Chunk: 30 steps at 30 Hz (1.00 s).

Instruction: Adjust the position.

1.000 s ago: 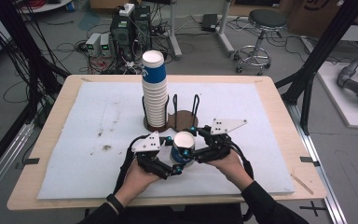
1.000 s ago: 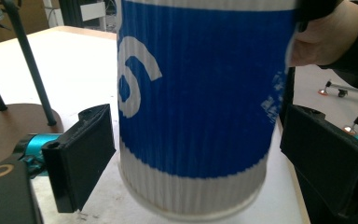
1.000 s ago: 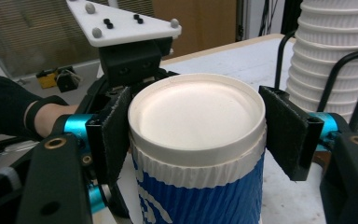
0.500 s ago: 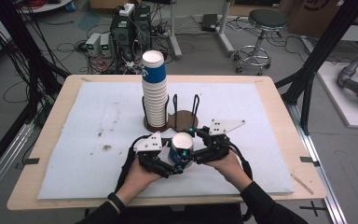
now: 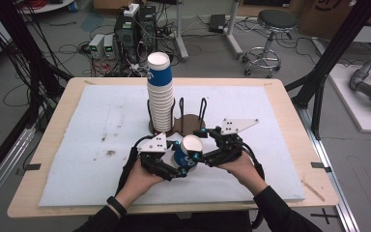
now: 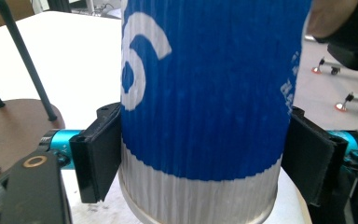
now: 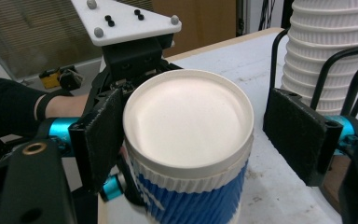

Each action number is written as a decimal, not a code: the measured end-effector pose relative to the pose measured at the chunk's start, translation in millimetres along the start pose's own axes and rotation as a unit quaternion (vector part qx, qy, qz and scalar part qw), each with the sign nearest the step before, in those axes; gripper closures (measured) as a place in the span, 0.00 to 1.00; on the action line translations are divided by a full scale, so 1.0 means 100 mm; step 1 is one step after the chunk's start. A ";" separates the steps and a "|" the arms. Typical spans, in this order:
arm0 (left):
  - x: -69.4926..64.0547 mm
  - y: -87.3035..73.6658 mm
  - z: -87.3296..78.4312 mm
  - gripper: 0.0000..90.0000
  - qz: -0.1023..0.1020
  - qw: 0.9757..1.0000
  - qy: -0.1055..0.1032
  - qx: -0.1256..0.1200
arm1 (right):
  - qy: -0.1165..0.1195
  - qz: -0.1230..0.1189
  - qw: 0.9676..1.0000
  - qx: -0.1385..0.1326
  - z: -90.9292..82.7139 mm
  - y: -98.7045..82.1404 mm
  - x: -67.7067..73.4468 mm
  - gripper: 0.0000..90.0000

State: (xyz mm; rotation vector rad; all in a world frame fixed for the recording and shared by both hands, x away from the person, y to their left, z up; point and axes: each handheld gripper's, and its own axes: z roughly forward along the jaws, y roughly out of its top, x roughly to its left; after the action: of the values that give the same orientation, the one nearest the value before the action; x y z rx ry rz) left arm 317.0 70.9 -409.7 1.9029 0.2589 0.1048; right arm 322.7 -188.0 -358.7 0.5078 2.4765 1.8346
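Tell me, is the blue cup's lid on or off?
On. The right gripper view shows a white lid seated over the rim of the blue cup.

A white mat covered most of the wooden worktop and bore dark stains left of centre. Behind the worktop, electronic boxes and tangled black cables lay on the grey floor. A round black stool on castors stood farther right. Black frame posts rose at both sides, and a grey robot arm lay on a white platform at the far right.
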 end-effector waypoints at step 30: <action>-0.04 0.10 -0.03 0.18 0.038 0.998 0.031 0.044 | 0.001 -0.008 0.995 0.097 0.07 0.02 -0.02 0.32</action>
State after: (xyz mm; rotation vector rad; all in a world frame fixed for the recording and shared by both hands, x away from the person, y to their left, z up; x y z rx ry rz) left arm 313.6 69.8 -399.1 2.0004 0.2352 0.2067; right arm 326.6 -181.1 -359.6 0.4914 2.6655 1.5989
